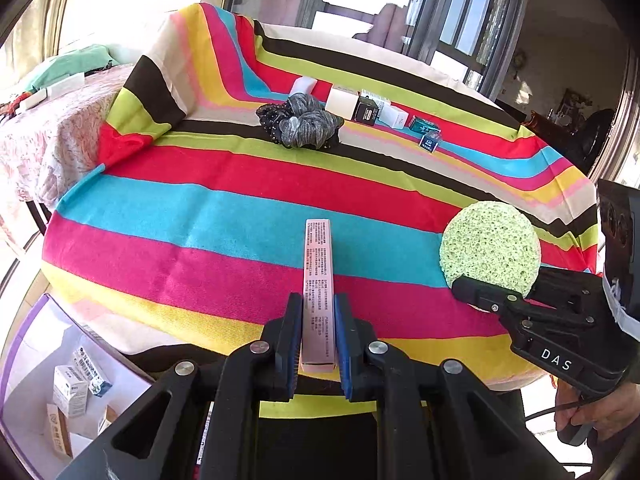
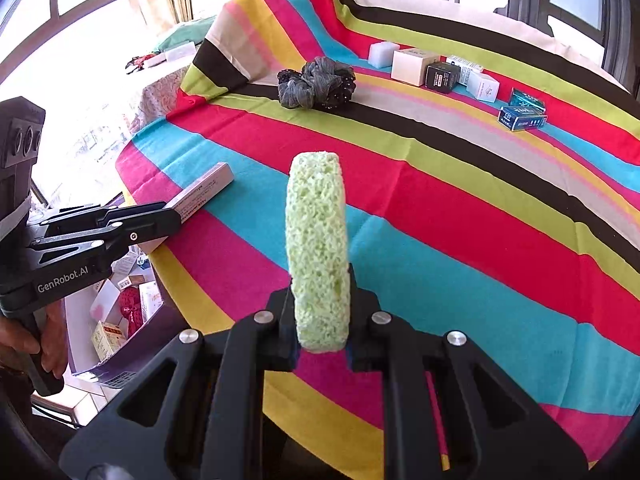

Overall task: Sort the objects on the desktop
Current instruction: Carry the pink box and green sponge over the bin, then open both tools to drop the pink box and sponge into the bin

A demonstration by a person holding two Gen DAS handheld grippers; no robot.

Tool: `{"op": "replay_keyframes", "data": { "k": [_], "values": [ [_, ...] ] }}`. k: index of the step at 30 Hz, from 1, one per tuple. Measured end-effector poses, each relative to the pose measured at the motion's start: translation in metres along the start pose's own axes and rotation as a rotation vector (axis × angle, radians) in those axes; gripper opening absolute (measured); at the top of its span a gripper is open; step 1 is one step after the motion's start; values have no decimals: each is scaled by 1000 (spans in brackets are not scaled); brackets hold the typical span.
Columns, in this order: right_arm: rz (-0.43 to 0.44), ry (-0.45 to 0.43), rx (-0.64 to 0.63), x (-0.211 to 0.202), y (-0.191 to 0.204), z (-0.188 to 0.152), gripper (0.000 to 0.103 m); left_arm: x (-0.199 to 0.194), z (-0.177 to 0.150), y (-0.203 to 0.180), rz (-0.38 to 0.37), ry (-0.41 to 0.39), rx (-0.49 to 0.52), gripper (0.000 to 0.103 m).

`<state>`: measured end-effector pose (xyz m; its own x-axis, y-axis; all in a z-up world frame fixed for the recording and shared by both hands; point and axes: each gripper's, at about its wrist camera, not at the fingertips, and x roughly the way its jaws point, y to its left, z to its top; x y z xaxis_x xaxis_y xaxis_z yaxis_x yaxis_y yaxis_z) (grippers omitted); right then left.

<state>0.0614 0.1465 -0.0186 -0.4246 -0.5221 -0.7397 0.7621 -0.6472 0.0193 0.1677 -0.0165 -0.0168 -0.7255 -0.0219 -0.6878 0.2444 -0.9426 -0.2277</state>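
My left gripper is shut on a long pale pink box with small print, held out over the striped tablecloth. My right gripper is shut on a round green sponge, which stands on edge between the pads. In the left wrist view that sponge and the right gripper sit at the right. In the right wrist view the left gripper with the pink box is at the left. A person's hand grips its handle.
Far across the cloth lie a dark grey scrunchie, a white foam block, a cream box, a black box, a small white box and two blue boxes. A purple-edged bin of small boxes stands below the table's left edge.
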Motion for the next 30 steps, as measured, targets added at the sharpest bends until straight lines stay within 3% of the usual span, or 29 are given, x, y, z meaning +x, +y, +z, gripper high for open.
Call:
{"op": "replay_keyframes", "data": {
  "k": [14,19,25,30],
  "values": [
    [97,2,-189,9,81,4,18,-33,-26,49,19,-49,-141,15],
    [187,15,-308,16,126,6,18,-52,-42,73,44,-55,-216,15],
    [303,39,-465,30,187,6,18,-77,-70,115,145,-68,-334,15],
    [338,58,-573,47,225,0,18,-91,-91,157,269,-77,-435,16]
  ]
}}
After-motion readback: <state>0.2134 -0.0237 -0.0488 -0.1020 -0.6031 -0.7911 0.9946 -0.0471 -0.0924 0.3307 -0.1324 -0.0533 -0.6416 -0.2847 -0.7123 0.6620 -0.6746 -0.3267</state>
